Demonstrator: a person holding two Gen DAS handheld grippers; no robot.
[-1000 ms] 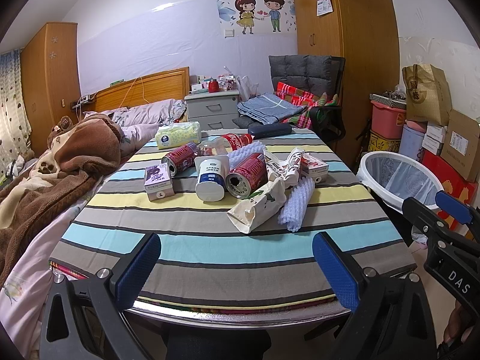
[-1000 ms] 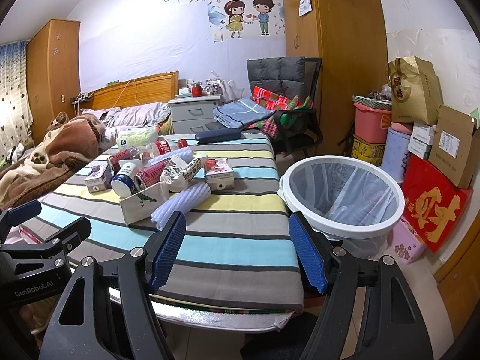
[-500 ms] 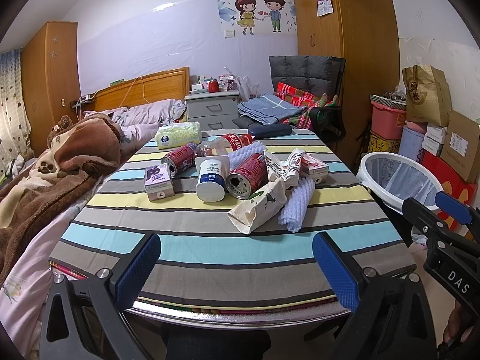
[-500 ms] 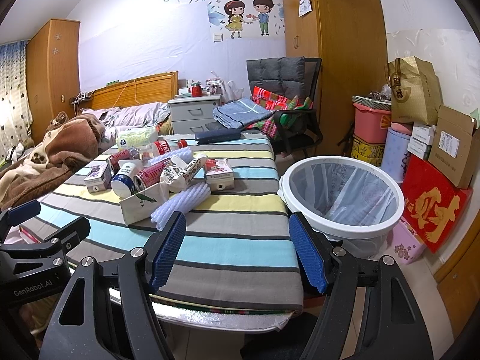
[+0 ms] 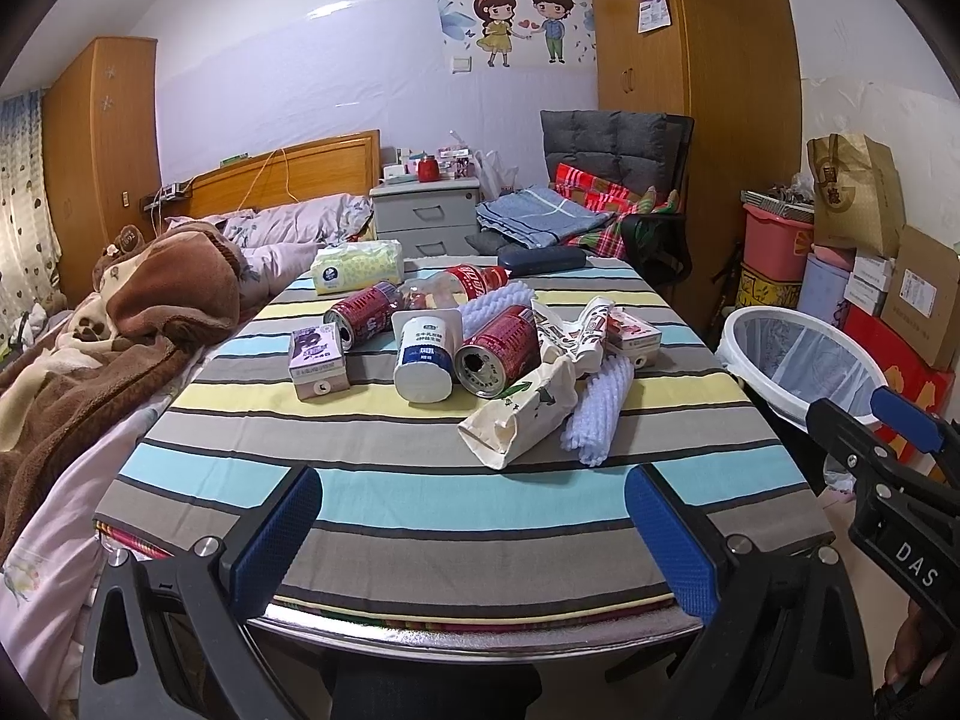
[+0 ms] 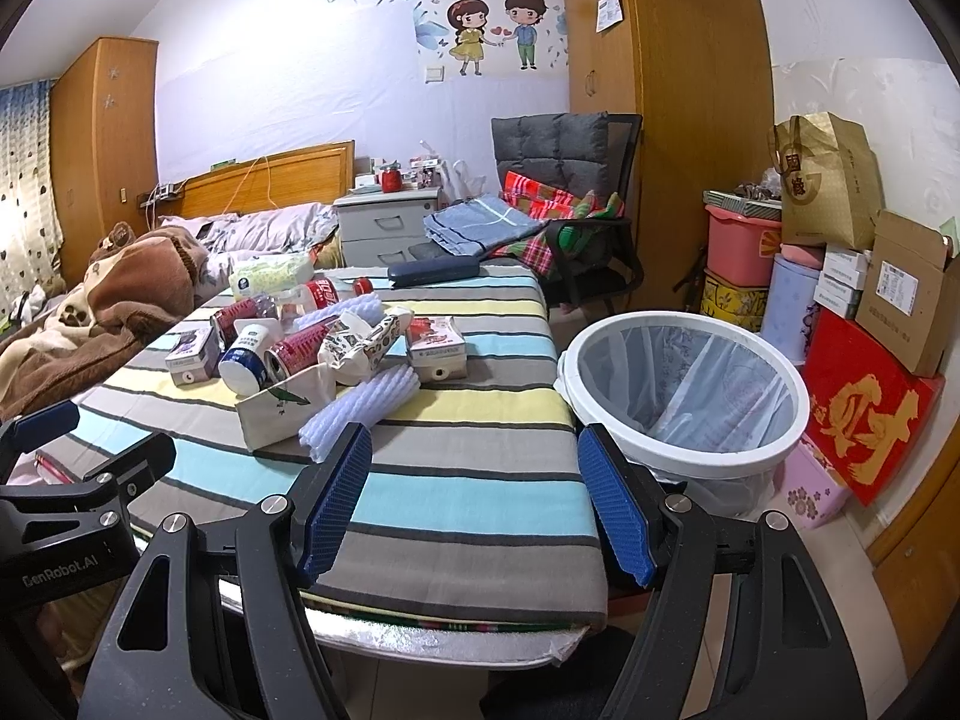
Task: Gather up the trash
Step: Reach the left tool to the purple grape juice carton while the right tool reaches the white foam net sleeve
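Trash lies heaped mid-bench: two red cans (image 5: 501, 348), a white bottle (image 5: 423, 357), small cartons (image 5: 318, 360), a paper bag (image 5: 522, 414) and foam sleeve (image 5: 600, 408). The lined bin (image 6: 684, 387) stands just beside the bench (image 5: 456, 516). Left tool (image 5: 474, 531) and right tool (image 6: 474, 501) hover near its front edge, both spread wide and holding nothing.

Two red cans (image 5: 501, 348) (image 5: 364, 309) on the striped surface (image 5: 420, 504). One clear cola bottle (image 5: 456, 288), lying down. Two small cartons, one purple (image 5: 318, 363), one red and white (image 5: 630, 336). One white and blue bottle (image 5: 423, 357). Two white foam nets (image 5: 600, 414) (image 5: 495, 303). One open cream box (image 5: 519, 414). One crumpled printed wrapper (image 5: 576, 330). One tissue pack (image 5: 357, 267). One dark case (image 5: 540, 259). One white bin (image 6: 681, 387) beside it all.
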